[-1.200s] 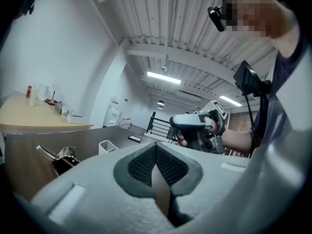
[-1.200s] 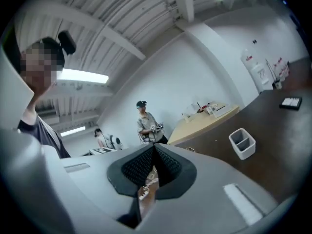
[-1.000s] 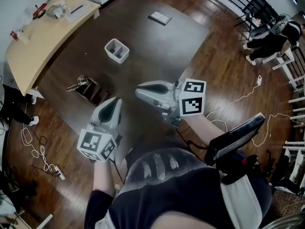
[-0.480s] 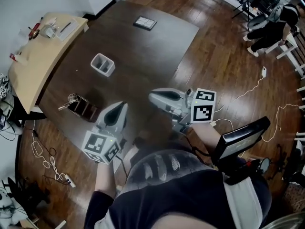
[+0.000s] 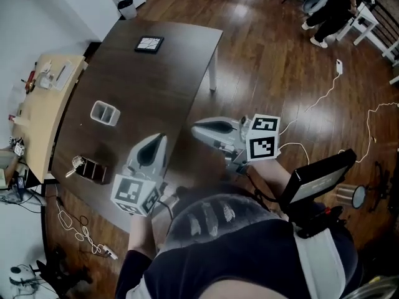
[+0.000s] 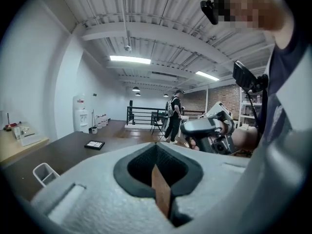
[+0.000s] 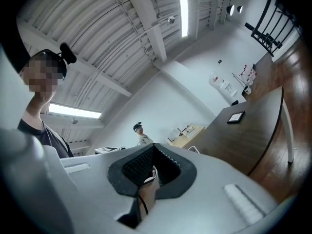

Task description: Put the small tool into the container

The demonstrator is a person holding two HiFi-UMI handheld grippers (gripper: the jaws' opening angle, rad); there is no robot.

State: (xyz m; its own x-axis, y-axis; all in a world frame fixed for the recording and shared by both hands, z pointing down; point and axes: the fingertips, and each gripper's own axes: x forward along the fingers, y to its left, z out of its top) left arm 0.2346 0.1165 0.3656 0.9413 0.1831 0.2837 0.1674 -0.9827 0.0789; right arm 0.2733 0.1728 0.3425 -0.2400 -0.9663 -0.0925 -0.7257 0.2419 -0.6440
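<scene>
Dark table on wood floor carries a white container. Left gripper and right gripper: jaws closed, empty.

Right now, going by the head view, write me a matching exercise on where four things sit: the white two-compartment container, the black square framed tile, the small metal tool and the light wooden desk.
Things:
1. white two-compartment container
2. black square framed tile
3. small metal tool
4. light wooden desk

Places:
A. far end of the dark table
B. off the dark table, along its left side
C. the table's near left corner, by a brown box
D. left part of the table, between tile and tool

Pairs: 1-D, 2-A, 3-C, 4-B
</scene>
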